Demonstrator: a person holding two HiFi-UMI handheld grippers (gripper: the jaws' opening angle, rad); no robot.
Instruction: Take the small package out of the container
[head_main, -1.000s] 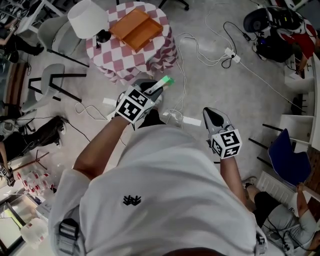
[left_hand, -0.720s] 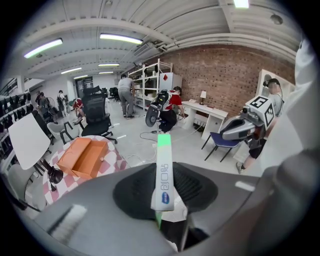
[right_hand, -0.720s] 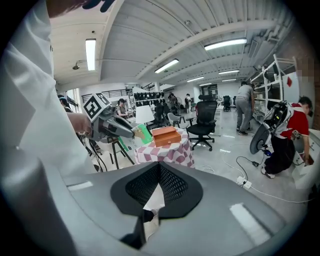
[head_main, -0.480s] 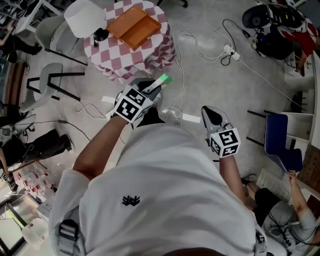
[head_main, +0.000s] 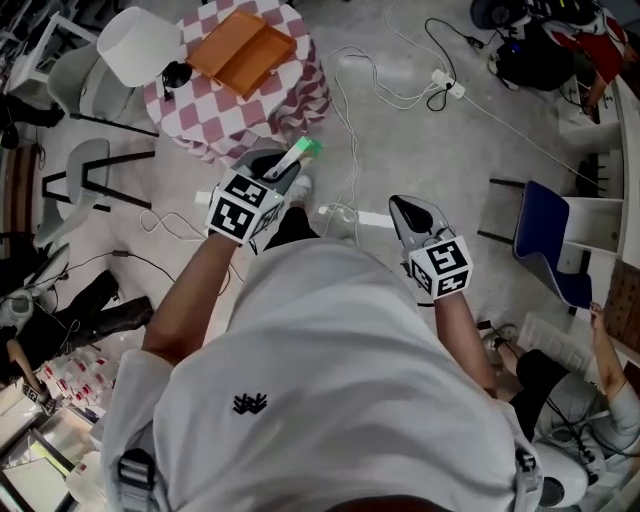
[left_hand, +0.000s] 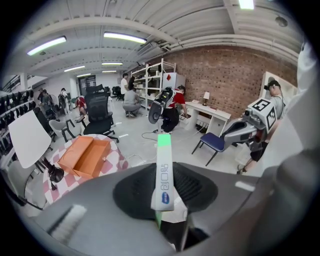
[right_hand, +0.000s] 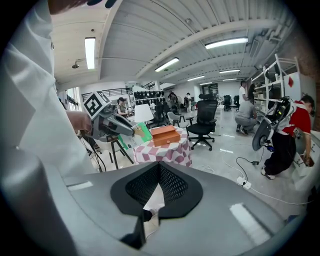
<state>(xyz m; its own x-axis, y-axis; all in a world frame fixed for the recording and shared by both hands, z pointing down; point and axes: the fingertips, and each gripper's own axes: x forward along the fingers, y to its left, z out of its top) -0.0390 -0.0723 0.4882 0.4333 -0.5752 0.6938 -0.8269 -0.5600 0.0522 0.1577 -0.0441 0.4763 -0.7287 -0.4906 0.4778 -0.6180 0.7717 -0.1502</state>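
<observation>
The left gripper (head_main: 276, 176) has its jaws clamped on the lower part of the small package (left_hand: 163, 172), a narrow white strip with a green end. The package's long axis runs straight along the jaws, green end pointing forward, away from the person. It is in the air over the floor, just short of the table's near edge and apart from the container.

The right gripper (right_hand: 159, 170) is level with the left one, jaws closed together with nothing between them.

Ahead stands a round table (head_main: 300, 95) under a red-and-white checked cloth. On it lies the container, an open orange box (head_main: 240, 52), beside a white lamp shade (head_main: 135, 45).

The floor (head_main: 430, 150) is grey concrete with white cables (head_main: 350, 90) trailing across it. A blue chair (head_main: 548, 240) stands to the right, and a brick wall (left_hand: 220, 70) closes the room beyond.
</observation>
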